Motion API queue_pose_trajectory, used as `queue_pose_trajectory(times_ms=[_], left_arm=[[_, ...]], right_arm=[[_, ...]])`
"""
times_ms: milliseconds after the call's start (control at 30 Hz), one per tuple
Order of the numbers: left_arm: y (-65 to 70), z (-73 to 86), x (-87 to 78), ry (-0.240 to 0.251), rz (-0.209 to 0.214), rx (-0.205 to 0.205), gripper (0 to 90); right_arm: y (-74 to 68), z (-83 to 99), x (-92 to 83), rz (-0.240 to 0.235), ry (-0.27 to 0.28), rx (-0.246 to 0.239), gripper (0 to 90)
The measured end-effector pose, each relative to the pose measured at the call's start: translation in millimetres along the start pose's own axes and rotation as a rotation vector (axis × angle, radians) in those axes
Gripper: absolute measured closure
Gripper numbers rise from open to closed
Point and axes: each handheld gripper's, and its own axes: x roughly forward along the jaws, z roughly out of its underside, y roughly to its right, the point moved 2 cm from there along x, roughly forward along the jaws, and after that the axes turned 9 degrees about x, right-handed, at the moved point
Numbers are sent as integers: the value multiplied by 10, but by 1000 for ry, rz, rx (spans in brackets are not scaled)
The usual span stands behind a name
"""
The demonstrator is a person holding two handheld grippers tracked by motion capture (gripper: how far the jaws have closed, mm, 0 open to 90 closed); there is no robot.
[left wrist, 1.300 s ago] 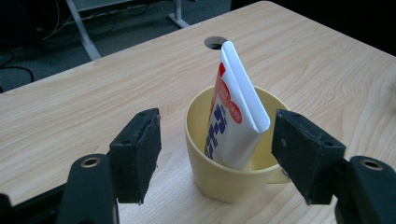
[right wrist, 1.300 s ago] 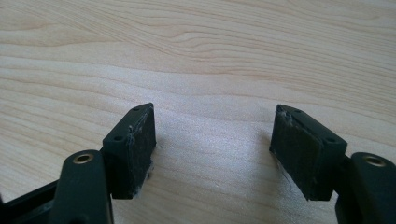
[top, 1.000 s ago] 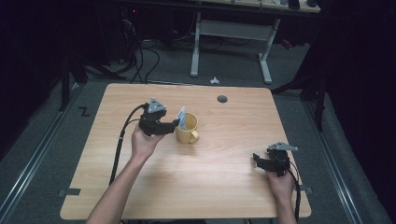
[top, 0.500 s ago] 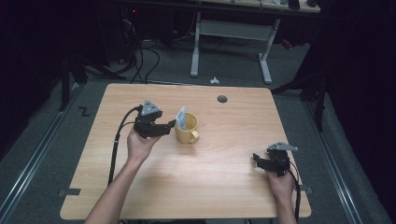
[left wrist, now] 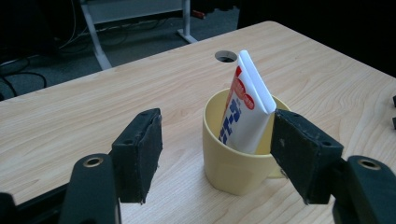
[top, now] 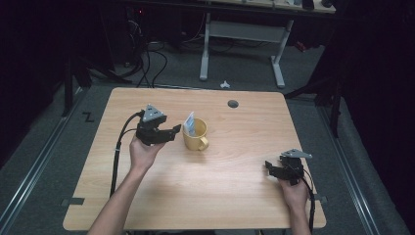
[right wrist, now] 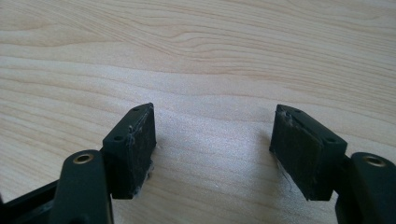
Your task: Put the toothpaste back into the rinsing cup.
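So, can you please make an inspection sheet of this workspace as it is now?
Surface: wooden table, round cable hole near far edge.
Job's things: yellow mug upright, white tube leaning inside it.
Clutter: nothing seen.
Grippers: left gripper open, fingers near the mug, not pressing; right gripper open, nothing between, low over bare wood.
Cables: black cable trails from the left gripper.
Surroundings: dark room, desk frame, floor cables behind.
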Motion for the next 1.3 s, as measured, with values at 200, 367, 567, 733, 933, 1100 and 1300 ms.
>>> queue_pose_trajectory(times_ms=[200,367,567,733,933,1100,1300], left_arm=[[-66,58,-67,5,-12,-27,347],[-85,85,-121,9,-14,-43,349],[-107,88,-156,12,-22,-48,349],[-110,91,-175,15,-26,-47,348],[-117,100,-192,19,-30,-49,349],[-139,144,-206,19,-35,-64,351],[-160,183,-245,24,-44,-70,354]], right_arm=[[1,0,0,0,0,-1,312],[0,0,0,0,0,-1,312],[0,0,0,0,0,-1,312],[0,0,0,0,0,-1,312],[0,0,0,0,0,-1,312],[0,0,0,0,0,-1,312],[0,0,0,0,1,-1,312]])
